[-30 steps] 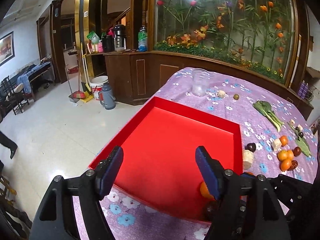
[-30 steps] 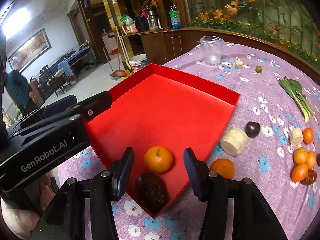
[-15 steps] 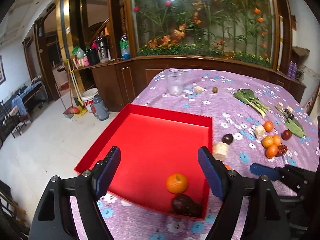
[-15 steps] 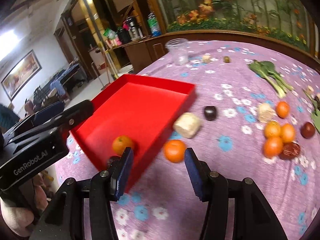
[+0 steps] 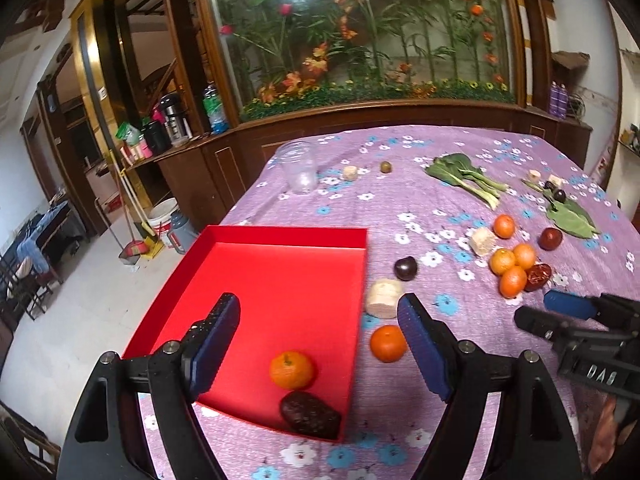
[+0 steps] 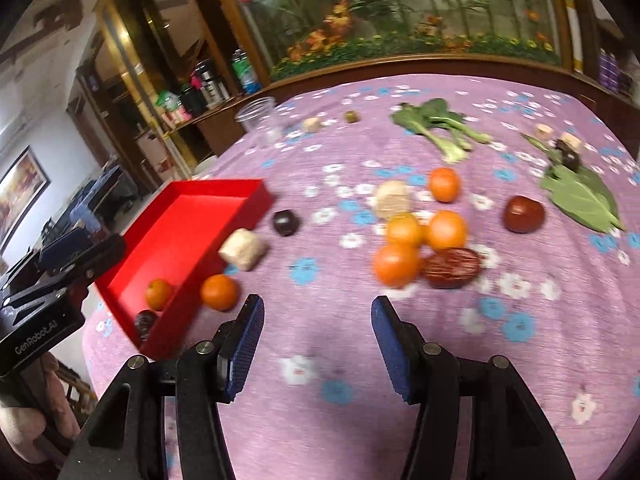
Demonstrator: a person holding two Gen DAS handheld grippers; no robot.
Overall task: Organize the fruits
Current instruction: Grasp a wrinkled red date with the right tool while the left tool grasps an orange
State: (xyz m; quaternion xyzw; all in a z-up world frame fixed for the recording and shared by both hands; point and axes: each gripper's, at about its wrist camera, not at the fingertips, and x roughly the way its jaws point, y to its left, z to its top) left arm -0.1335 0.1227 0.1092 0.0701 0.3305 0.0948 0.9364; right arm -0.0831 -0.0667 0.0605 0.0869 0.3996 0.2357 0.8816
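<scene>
A red tray (image 5: 280, 276) lies on the purple flowered tablecloth; it also shows in the right wrist view (image 6: 176, 224). In it sit an orange (image 5: 291, 369) and a dark wrinkled fruit (image 5: 310, 414). Another orange (image 5: 387, 343) lies just right of the tray. A cluster of three oranges (image 6: 416, 246) with a dark red fruit (image 6: 452, 267) lies ahead of my right gripper (image 6: 318, 344), which is open and empty above the cloth. My left gripper (image 5: 318, 344) is open and empty over the tray's near right corner.
A pale cut chunk (image 5: 383, 298) and a dark plum (image 5: 405, 268) lie beside the tray. Leafy greens (image 5: 464, 178), a green leaf (image 6: 580, 196), a red fruit (image 6: 523, 214), a lone orange (image 6: 444, 184) and a clear cup (image 5: 299, 166) lie farther back.
My right gripper swung right, away from the tray toward the orange cluster. My left gripper's view turned right, bringing the tray's fruits and the table's right side into sight.
</scene>
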